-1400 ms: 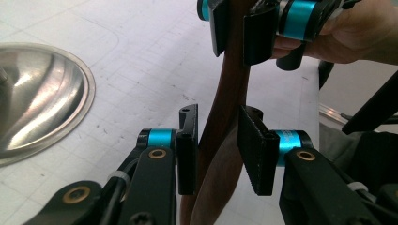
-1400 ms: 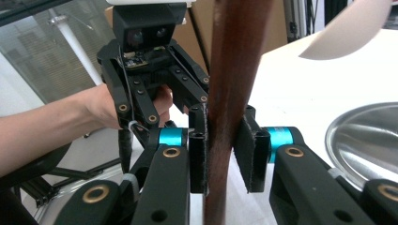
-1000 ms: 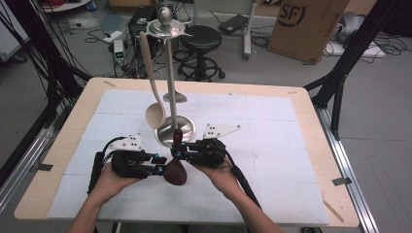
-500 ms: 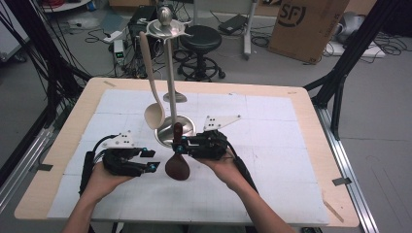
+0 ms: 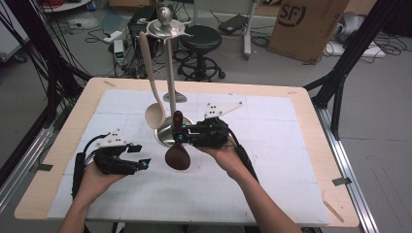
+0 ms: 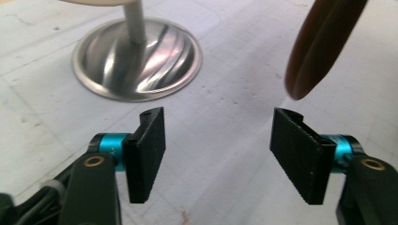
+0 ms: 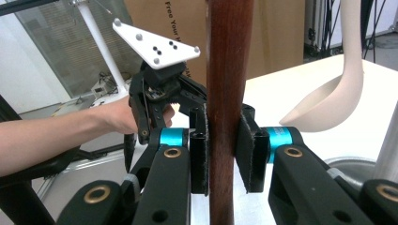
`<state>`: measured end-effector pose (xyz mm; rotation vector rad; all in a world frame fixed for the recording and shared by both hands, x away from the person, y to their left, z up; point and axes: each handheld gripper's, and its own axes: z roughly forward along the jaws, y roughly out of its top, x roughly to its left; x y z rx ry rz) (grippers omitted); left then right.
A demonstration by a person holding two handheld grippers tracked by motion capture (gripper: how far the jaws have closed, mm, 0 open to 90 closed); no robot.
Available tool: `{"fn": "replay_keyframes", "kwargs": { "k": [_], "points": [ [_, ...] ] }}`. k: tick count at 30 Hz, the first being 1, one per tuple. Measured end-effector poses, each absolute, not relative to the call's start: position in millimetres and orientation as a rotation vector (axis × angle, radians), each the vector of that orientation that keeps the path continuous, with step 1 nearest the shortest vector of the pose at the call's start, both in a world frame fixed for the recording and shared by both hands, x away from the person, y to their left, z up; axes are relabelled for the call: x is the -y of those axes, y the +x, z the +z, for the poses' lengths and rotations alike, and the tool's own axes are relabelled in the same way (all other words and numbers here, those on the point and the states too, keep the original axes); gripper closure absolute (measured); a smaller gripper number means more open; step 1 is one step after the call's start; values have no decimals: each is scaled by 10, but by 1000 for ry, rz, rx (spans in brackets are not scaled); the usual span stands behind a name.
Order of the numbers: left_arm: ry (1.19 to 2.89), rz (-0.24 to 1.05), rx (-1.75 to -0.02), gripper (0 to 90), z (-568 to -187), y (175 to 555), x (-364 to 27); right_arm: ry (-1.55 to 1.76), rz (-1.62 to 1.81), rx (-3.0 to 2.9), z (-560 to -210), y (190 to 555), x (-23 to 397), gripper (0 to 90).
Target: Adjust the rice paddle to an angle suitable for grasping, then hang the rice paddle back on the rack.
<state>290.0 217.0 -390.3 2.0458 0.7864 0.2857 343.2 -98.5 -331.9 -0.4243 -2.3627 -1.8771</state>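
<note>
Holding: right hand-held gripper point(image 5: 180, 135) has its jaws pressed on the handle of the dark wooden spoon point(image 5: 177, 145), clamped from both sides in the right gripper view point(image 7: 227, 154)
Spoon axis: near upright, handle up, bowl hanging down just above the surface point(image 5: 272, 160)
Spoon place: in the air in front of the stand point(image 5: 169, 73), close beside its round metal base point(image 6: 136, 61), near the pale ladle point(image 5: 153, 92) that hangs from the stand's top
Left hand-held gripper point(image 5: 136, 156): jaws have just been opening and stand well apart, nothing between them; the spoon bowl point(image 6: 321, 44) hangs ahead and to one side of them, apart from the pads
Nearer hand: the right, already on the spoon; the left sits off to the left, low over the surface
Relation that matters: the handle tip lies well below the stand's top hooks, so the likely move is a lift straight up along the spoon's own axis
Changed: a second ago both hand-held grippers met at the spoon; the left has since let go and drawn away, the right has raised the spoon nearer the stand
</note>
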Motion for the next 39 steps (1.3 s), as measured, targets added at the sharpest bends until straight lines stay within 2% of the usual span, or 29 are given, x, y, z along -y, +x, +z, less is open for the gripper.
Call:
{"fn": "replay_keyframes", "kwargs": {
  "k": [19, 39],
  "points": [
    [2035, 305, -834, 299, -3946, 2900, -2240, -341, -1879, 2374, -2941, 3566, 885, 770],
    [2017, 295, -859, 285, -3959, 2905, -2278, -237, -1880, 2412, -2479, 3652, 730, 771]
  ]
}}
